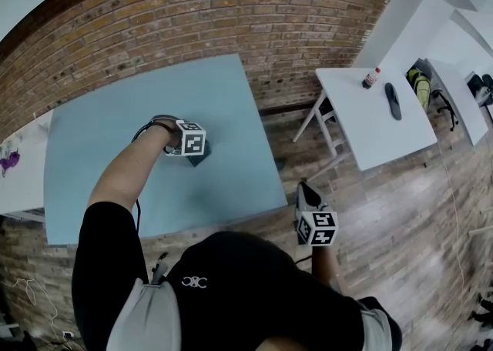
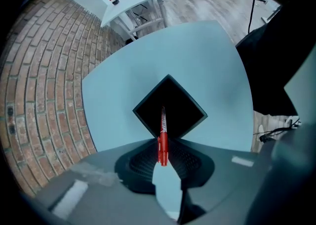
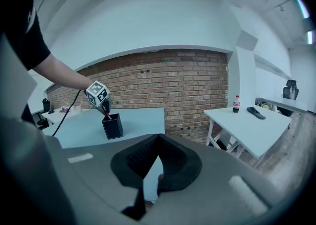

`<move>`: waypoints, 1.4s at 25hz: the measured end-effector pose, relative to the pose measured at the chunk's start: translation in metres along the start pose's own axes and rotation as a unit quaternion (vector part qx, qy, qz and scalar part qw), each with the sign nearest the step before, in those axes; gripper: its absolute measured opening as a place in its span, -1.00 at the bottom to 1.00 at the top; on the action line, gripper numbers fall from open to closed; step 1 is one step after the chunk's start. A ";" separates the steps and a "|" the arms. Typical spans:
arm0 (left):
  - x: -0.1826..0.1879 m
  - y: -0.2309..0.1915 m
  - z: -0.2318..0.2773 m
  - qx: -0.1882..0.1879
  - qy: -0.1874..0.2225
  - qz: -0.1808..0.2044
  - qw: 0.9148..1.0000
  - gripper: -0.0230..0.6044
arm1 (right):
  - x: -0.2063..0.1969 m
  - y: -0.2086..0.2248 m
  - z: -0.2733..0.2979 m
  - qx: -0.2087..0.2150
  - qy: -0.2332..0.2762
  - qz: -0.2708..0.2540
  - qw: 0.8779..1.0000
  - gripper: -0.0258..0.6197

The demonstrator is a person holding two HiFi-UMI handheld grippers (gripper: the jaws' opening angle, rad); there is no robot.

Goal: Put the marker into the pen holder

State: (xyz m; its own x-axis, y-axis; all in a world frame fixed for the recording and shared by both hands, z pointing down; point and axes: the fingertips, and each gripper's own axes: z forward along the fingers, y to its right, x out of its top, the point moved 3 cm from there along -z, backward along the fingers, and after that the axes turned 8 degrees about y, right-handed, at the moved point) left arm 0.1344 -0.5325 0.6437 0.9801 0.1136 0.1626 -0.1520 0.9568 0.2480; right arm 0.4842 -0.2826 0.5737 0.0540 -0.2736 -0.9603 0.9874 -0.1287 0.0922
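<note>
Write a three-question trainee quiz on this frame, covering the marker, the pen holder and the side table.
1. True or false: the left claw is closed on the red marker.
2. Seen from above, the opening of the black pen holder is: A) round B) square C) triangular
3. What upright item stands on the white table?
Key: 1 true. 2 B. 3 a bottle.
</note>
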 end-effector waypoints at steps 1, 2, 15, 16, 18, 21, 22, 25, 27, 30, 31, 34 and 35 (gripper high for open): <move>0.000 0.000 0.001 -0.003 0.000 -0.001 1.000 -0.69 | 0.000 0.000 0.001 -0.001 0.000 0.000 1.000 -0.91; 0.000 -0.001 0.003 -0.005 0.001 -0.003 1.000 -0.66 | 0.000 0.000 0.002 0.000 0.000 0.000 1.000 -0.91; -0.012 0.008 -0.024 -0.014 0.101 -0.103 0.989 -0.52 | 0.003 -0.019 0.027 0.046 -0.006 -0.009 0.999 -0.91; -0.014 0.009 -0.028 -0.010 0.122 -0.117 0.986 -0.52 | 0.004 -0.023 0.030 0.053 -0.006 -0.010 0.999 -0.91; -0.018 0.013 -0.039 0.002 0.169 -0.148 0.974 -0.55 | 0.006 -0.031 0.038 0.069 -0.005 -0.015 0.998 -0.91; -0.026 0.023 -0.055 0.033 0.243 -0.197 0.949 -0.71 | 0.011 -0.045 0.048 0.094 -0.005 -0.025 0.995 -0.91; -0.029 0.027 -0.060 0.047 0.265 -0.211 0.940 -0.77 | 0.012 -0.050 0.051 0.101 -0.004 -0.029 0.994 -0.91; -0.038 0.043 -0.070 0.086 0.314 -0.242 0.914 -0.87 | 0.016 -0.065 0.059 0.123 -0.005 -0.038 0.992 -0.91; -0.044 0.056 -0.074 0.106 0.333 -0.260 0.900 -0.90 | 0.019 -0.075 0.065 0.137 -0.004 -0.045 0.990 -0.91; -0.049 0.074 -0.084 0.135 0.366 -0.287 0.875 -0.91 | 0.025 -0.089 0.073 0.157 -0.002 -0.055 0.986 -0.91; -0.050 0.080 -0.087 0.144 0.378 -0.300 0.864 -0.91 | 0.025 -0.093 0.075 0.163 -0.002 -0.057 0.985 -0.91; -0.053 0.099 -0.094 0.154 0.411 -0.345 0.830 -0.91 | 0.027 -0.105 0.079 0.182 -0.006 -0.062 0.981 -0.91; -0.054 0.105 -0.097 0.150 0.420 -0.364 0.818 -0.91 | 0.028 -0.110 0.080 0.188 -0.007 -0.063 0.980 -0.91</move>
State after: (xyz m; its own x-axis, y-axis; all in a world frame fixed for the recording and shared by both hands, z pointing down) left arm 0.0780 -0.4119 0.5681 0.5470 -0.1924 -0.8147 0.6095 0.7587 0.2301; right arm 0.3657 -0.3522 0.5581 -0.0699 -0.2450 -0.9670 0.8613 -0.5039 0.0654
